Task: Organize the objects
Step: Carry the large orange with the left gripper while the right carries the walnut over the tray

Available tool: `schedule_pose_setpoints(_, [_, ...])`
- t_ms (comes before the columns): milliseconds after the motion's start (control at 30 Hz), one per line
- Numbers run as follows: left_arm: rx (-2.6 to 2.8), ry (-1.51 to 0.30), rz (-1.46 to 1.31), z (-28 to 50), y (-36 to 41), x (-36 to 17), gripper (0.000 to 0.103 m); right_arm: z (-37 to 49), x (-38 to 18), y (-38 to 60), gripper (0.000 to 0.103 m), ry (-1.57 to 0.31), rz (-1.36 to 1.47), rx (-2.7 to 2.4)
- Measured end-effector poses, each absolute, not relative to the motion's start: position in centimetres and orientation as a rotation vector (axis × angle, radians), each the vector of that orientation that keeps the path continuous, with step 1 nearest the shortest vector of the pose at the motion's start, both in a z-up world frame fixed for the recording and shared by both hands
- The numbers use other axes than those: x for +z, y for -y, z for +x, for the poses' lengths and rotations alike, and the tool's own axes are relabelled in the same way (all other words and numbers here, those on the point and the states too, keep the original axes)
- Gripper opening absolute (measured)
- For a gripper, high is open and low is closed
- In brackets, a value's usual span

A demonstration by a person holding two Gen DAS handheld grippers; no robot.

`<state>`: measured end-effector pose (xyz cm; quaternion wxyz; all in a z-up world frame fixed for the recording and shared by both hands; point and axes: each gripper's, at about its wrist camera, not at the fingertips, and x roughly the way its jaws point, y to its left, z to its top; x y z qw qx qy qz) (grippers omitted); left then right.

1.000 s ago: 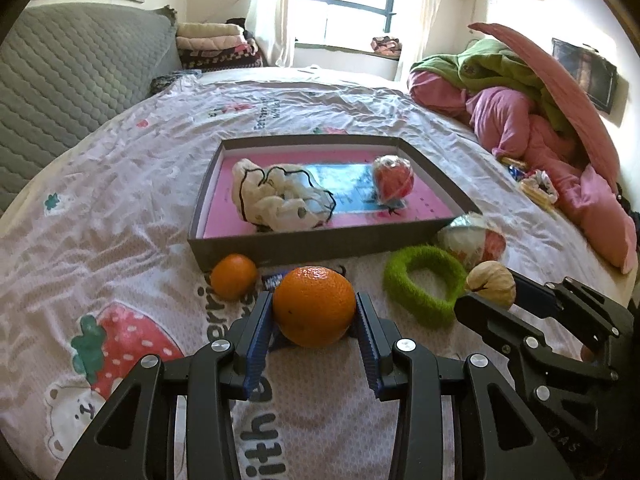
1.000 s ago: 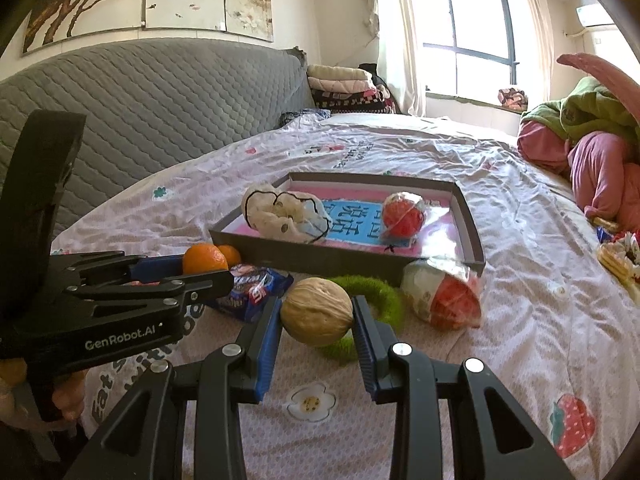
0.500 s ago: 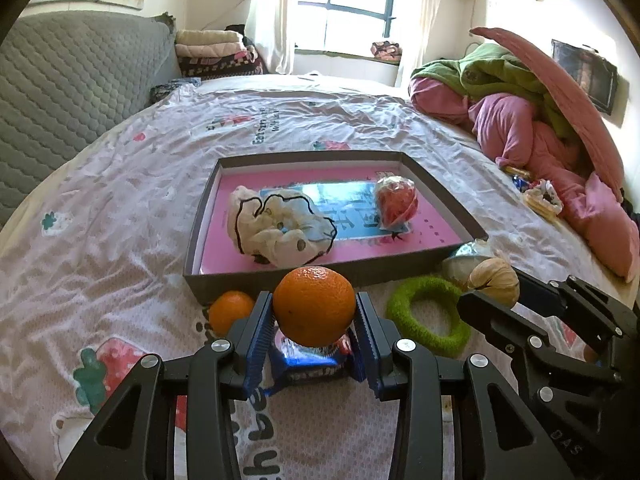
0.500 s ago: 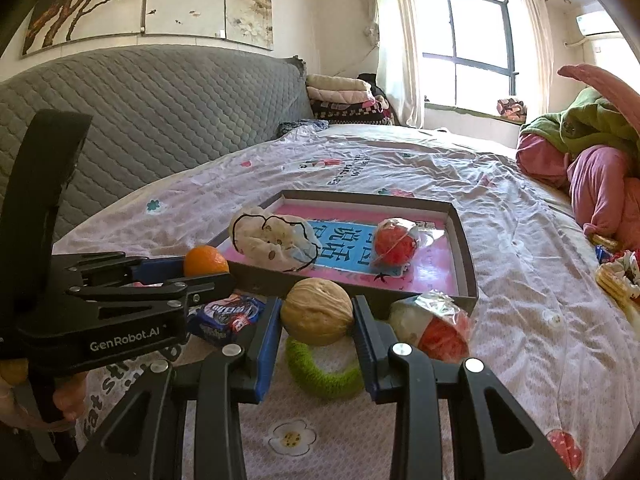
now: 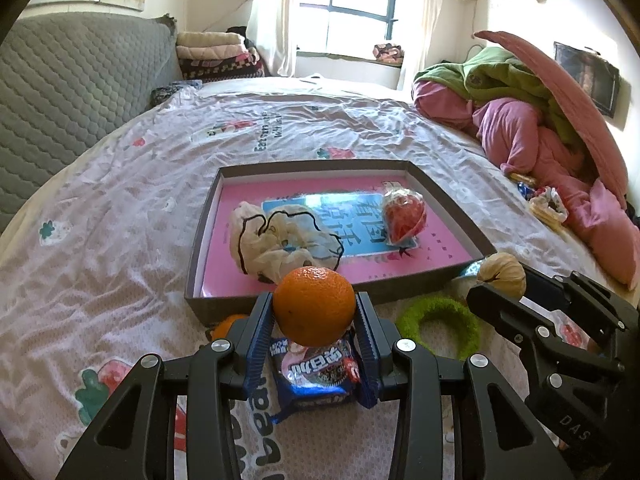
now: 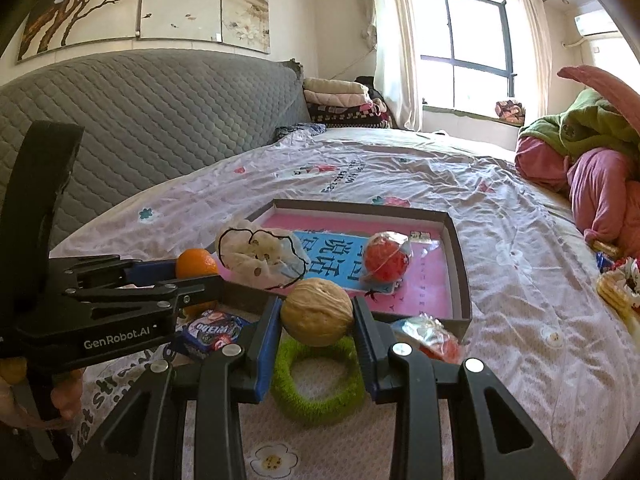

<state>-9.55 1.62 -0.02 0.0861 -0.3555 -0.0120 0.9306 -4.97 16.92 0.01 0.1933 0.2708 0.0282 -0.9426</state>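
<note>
Meanwhile, left tongs [image 5: 315,312] are gripping an orange [image 5: 314,305] and right tongs [image 6: 317,318] a walnut [image 6: 317,312], both nearing the half-filled box [image 5: 436,278]; several items are waiting outside.

2 oranges [image 5: 314,305] [image 5: 224,325], 1 walnut [image 6: 317,312], 1 green ring [image 6: 318,380], 1 tray [image 5: 452,204], 2 red wrapped pkgs [image 5: 403,212] [image 6: 434,340]

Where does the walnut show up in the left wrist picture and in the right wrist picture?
Left wrist view: the walnut sits at the right, past the tray's near right corner, clamped in the right gripper.
Right wrist view: the walnut is at lower centre, squeezed between the blue pads.
Shared landmark: the green ring lies on the bed just below the walnut in both views.
</note>
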Motion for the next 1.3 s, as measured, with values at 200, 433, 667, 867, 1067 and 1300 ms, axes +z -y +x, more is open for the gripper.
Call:
schedule_pose_setpoints(200, [2.78,0.032,-1.048,-10.4,-1.6,0.4,0.041,-6.2,0.7,-16.6,0.035,-0.11,0.718,-2.658])
schedule_pose_setpoints(433, [2.784,0.037,-1.042,-11.3,-1.6,0.5,0.041,-7.7,1.2,-16.7,0.035,-0.116,0.696,-2.668])
schedule_pose_setpoints(667, [2.791,0.014,-1.014,-12.5,-2.1,1.0,0.041,-8.5,1.3,-16.5,0.035,-0.132,0.682,-2.671])
schedule_pose_setpoints(867, [2.791,0.008,-1.003,-13.6,-2.2,1.4,0.041,-9.1,1.6,-16.7,0.035,-0.133,0.674,-2.678])
schedule_pose_setpoints(1067, [2.793,0.0,-0.992,-14.5,-2.4,1.5,0.041,-9.7,1.8,-17.1,0.035,-0.146,0.66,-2.694])
schedule_pose_setpoints(1300, [2.799,0.008,-0.986,-15.5,-2.5,1.6,0.041,-10.5,2.3,-17.7,0.035,-0.148,0.646,-2.712])
